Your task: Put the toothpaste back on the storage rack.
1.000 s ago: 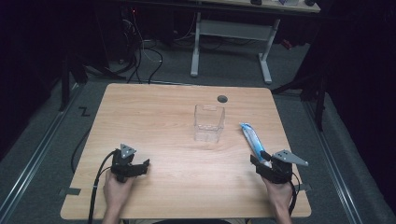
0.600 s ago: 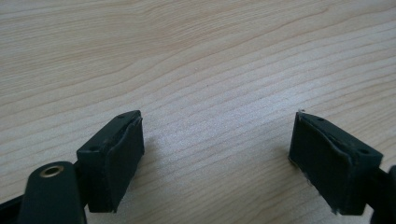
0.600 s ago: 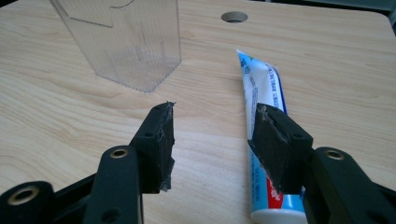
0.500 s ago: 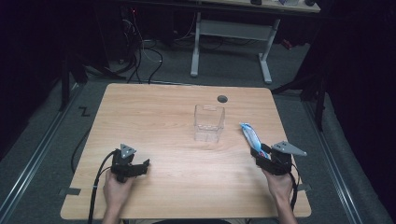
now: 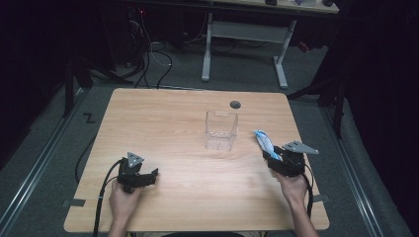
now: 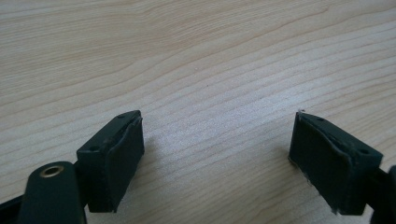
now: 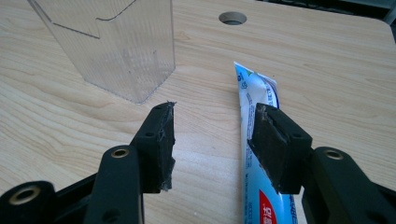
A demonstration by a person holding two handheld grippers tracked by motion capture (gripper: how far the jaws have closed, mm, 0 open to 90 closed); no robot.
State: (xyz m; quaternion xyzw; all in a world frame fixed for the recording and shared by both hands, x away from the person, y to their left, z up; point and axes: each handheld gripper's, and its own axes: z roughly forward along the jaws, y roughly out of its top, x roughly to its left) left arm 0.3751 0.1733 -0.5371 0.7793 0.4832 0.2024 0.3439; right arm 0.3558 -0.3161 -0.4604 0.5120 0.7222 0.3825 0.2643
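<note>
A blue and white toothpaste tube (image 5: 263,141) lies flat on the wooden table (image 5: 168,123), to the right of a clear plastic container (image 5: 221,130) that stands upright and empty. My right gripper (image 5: 272,156) is at the near end of the tube, open. In the right gripper view the tube (image 7: 256,91) runs under the right-hand jaw, and the gap of the right gripper (image 7: 212,135) holds mostly bare wood. The container (image 7: 116,46) stands ahead and to the left. My left gripper (image 5: 148,176) rests open at the front left, and its gripper (image 6: 219,135) has only table between the jaws.
A round cable hole (image 5: 235,104) sits in the table behind the container. Beyond the far edge are a white desk frame (image 5: 207,49) and cables on a dark floor. The table's right edge (image 5: 304,163) is close to my right hand.
My right gripper has moved a little forward and up toward the tube's near end. The tube, the container and the left gripper have stayed where they were.
</note>
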